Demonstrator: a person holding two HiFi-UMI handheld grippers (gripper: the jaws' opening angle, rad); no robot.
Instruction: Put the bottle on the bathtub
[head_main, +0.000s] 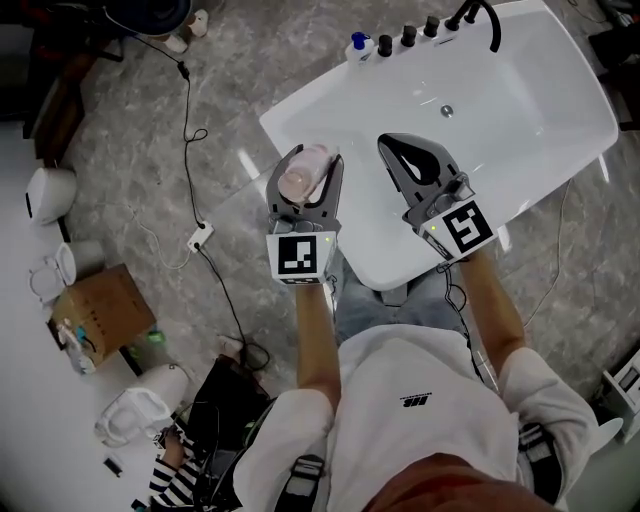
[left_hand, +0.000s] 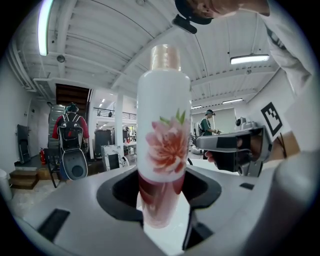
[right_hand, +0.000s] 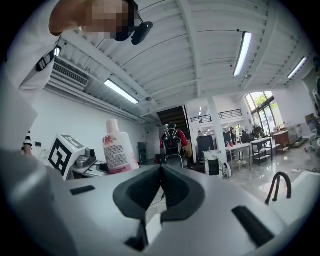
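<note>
Two grippers are held side by side over the near edge of the bathtub. The left gripper is clamped on the bottle, with its jaws pressing the pink lower part from both sides. The bottle is white with a pink flower and a pale cap, and the cap points upward in the left gripper view. In the head view the bottle hangs over the left near corner of the white bathtub, without touching it. The right gripper is just to the right, above the basin, and its jaws are together with nothing between them. At the far rim stand a black faucet and a row of black knobs. The grey floor lies to the left.
</note>
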